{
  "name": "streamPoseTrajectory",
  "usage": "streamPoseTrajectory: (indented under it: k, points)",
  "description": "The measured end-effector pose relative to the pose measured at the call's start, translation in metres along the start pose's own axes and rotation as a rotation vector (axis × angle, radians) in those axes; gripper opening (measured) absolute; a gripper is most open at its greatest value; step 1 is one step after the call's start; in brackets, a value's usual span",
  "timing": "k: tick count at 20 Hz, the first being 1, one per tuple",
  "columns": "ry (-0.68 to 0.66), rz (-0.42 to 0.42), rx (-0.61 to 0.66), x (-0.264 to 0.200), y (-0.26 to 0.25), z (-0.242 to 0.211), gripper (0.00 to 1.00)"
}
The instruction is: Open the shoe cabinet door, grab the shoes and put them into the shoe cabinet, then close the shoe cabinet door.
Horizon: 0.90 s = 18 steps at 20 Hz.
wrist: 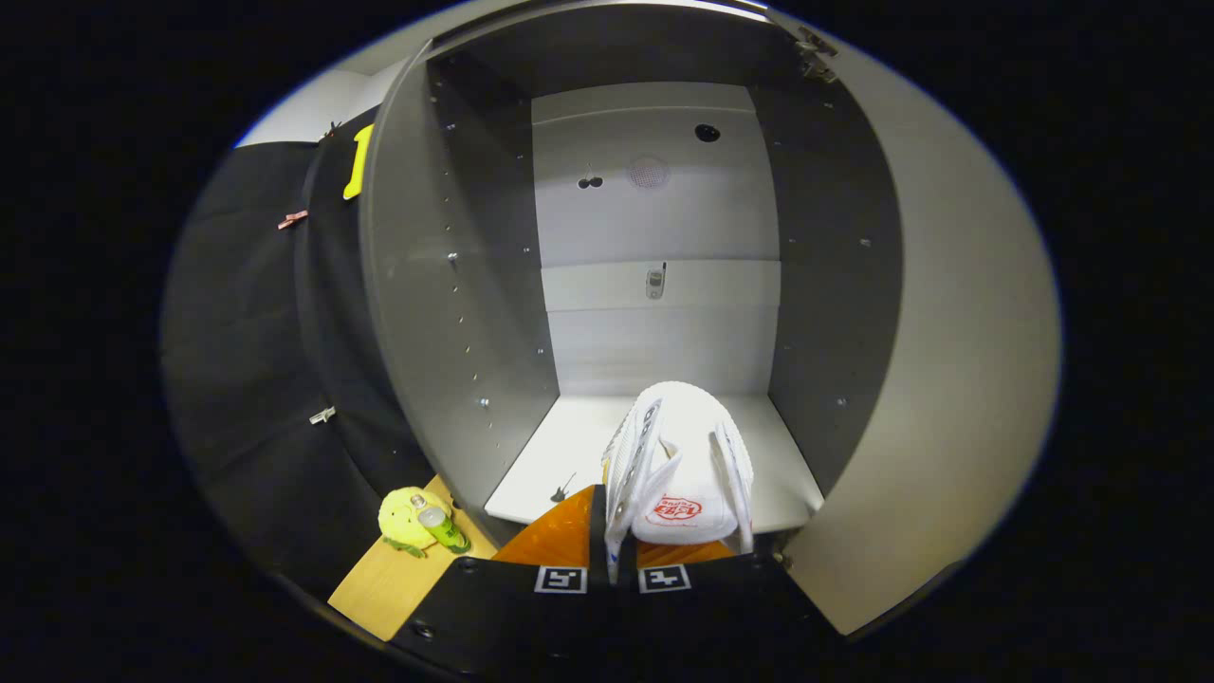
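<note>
1. You are in the placing step: the shoe cabinet door (948, 379) stands open to the right, and the white shoe (678, 465) hangs just ahead of the fingers, over the front edge of the cabinet's bottom shelf (560, 455).
2. Your gripper (621, 555) is narrowed down and pinches the shoe's side wall near the collar, both fingers pressing on it.
3. Next, I judge, carry the shoe deeper, set the sole flat on the shelf, then release.

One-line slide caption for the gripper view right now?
Gripper shut on white shoe, carrying it into the open shoe cabinet, door swung wide.
</note>
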<state>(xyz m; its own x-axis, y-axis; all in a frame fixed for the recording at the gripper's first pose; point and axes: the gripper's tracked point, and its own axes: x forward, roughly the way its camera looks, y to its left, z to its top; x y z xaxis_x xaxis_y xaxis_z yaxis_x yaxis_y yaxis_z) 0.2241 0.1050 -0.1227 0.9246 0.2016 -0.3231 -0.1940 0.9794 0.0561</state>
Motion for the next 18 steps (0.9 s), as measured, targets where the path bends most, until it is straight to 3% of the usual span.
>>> streamPoseTrajectory:
  k: [10, 18]
  points:
    - [0.069, -0.086, -0.083, 0.137, -0.025, -0.009, 0.05]
    - [0.129, -0.124, -0.189, 0.192, -0.031, -0.03, 0.05]
